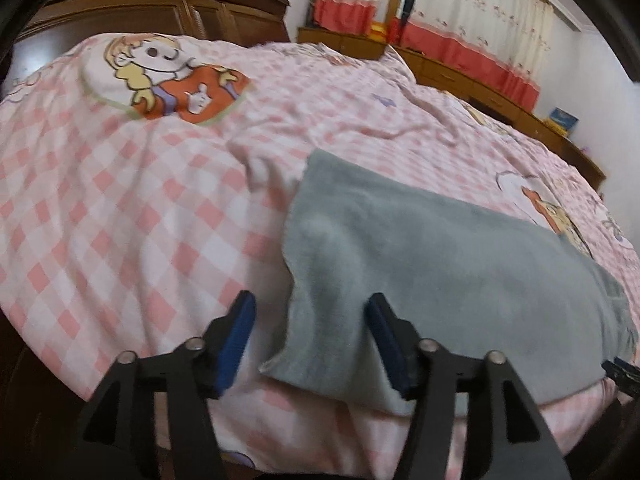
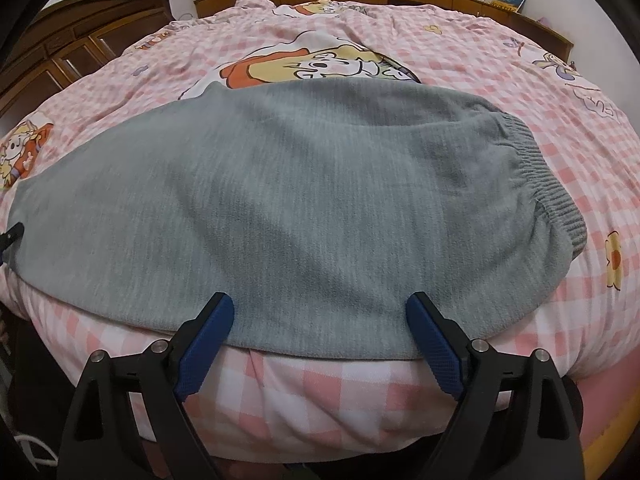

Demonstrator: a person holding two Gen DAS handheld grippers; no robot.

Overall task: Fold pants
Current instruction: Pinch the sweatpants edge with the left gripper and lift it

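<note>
Grey knit pants [image 2: 288, 208] lie flat on the pink checked bed cover [image 2: 560, 152], near the bed's front edge, with the ribbed waistband [image 2: 548, 184] to the right. The leg end shows in the left wrist view [image 1: 420, 248]. My left gripper [image 1: 310, 308] is open, its fingers either side of the leg end's near corner, just above the cloth. My right gripper [image 2: 320, 312] is open over the near edge of the pants' middle. Neither gripper holds anything. The left gripper's tip shows at the left edge of the right wrist view [image 2: 12, 236].
The bed cover [image 1: 120, 200] has cartoon prints and wrinkles. A dark wooden wardrobe [image 1: 160, 12] stands behind on the left. A low wooden cabinet [image 1: 480, 84] and curtains [image 1: 460, 20] run along the far wall. The bed's front edge drops off below the grippers.
</note>
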